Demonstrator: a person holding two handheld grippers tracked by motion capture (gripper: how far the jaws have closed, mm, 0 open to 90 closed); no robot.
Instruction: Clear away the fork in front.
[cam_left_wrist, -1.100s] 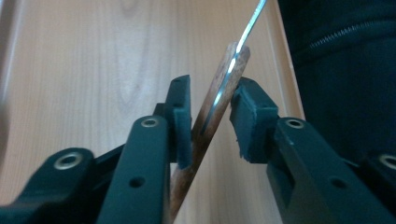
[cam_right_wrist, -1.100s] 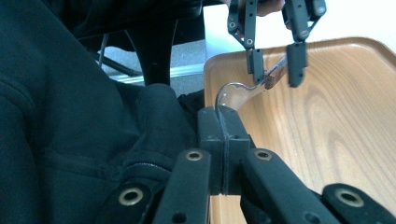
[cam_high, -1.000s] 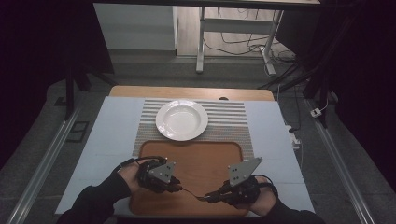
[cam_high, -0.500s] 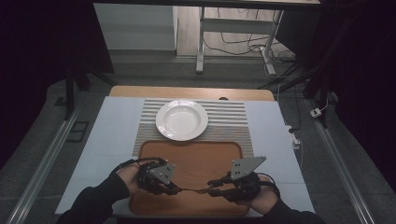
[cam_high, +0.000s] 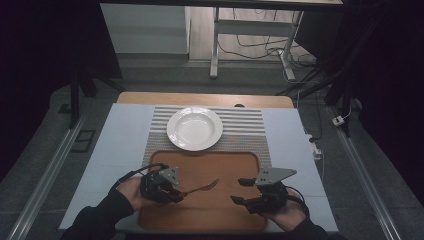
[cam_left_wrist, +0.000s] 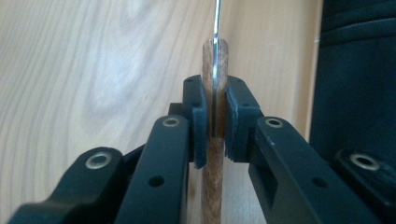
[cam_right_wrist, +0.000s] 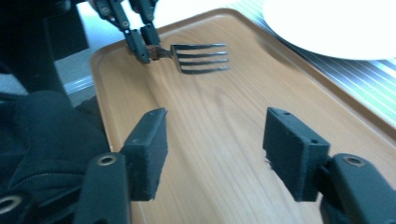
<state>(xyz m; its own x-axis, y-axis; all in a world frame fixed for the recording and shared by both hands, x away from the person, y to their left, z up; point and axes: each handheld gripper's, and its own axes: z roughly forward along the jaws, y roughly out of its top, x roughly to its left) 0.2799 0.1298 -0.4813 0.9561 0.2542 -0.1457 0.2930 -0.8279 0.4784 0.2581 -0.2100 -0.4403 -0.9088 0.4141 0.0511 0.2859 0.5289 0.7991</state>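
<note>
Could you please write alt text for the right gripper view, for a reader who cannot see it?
The right gripper hangs open over a wooden tray, nothing between its fingers, which have just been opening. Beyond, the left gripper clamps a fork by its handle, and a white plate lies past the tray.

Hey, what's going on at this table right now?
A person is working with a gripper in each hand over a wooden tray. The left gripper is shut on the wooden handle of a fork, whose tines point toward the middle of the tray. The right gripper has just been opening its jaws and has nothing between them, so it looks like the fork was passed across. A white plate sits empty on a striped mat beyond the tray.
</note>
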